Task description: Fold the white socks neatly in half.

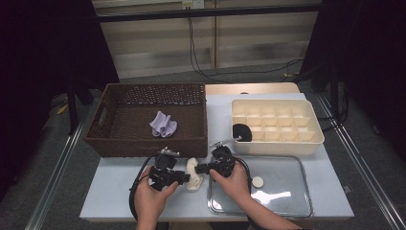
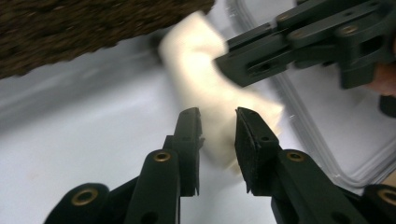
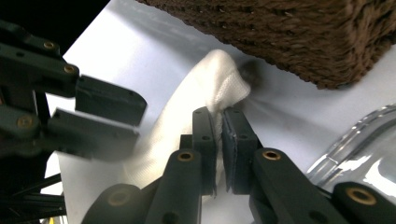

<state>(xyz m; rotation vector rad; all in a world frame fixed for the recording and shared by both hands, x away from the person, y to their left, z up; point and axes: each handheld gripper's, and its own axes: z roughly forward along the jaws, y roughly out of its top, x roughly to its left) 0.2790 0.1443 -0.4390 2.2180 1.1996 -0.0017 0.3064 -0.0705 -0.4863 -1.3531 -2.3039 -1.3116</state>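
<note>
white sock (image 3: 205,88): pinched in right gripper (image 3: 219,116), jaws near-closed; left gripper (image 2: 218,122) jaws apart, sock between and beyond them; step likely folding; next, left closes.

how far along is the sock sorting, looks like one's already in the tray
Done, it seems: a black sock sits in the divided tray. In hand: the right claw pinches the white sock on the table; the left claw is open beside it. Left: a purple sock lies in the basket.
</note>
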